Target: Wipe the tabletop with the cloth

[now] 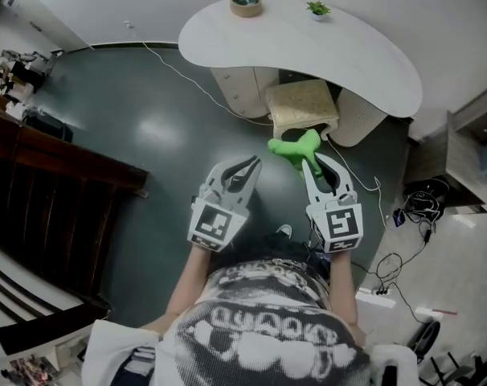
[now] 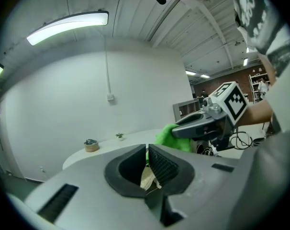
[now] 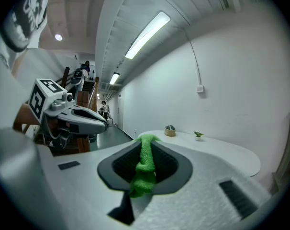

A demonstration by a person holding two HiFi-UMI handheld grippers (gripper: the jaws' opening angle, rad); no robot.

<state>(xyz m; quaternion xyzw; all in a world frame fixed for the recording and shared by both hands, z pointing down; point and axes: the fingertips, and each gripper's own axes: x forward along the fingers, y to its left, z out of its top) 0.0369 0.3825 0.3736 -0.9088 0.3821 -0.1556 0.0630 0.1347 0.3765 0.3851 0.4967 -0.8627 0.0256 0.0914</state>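
A bright green cloth (image 1: 294, 146) hangs bunched from my right gripper (image 1: 311, 161), which is shut on it above the dark floor. In the right gripper view the cloth (image 3: 146, 164) fills the gap between the jaws of the right gripper (image 3: 147, 140). The white curved table (image 1: 308, 47) stands ahead, beyond both grippers and apart from them. Beside the right one, my left gripper (image 1: 252, 164) is shut with nothing in it. From the left gripper (image 2: 147, 148) the cloth (image 2: 171, 137) and the right gripper (image 2: 202, 123) show to the right.
A small round bowl (image 1: 245, 1) and a tiny potted plant (image 1: 317, 9) stand at the table's far edge. A beige padded stool (image 1: 301, 107) is tucked under the table. Cables (image 1: 420, 207) lie on the floor at right. A dark wooden railing (image 1: 51, 183) runs along the left.
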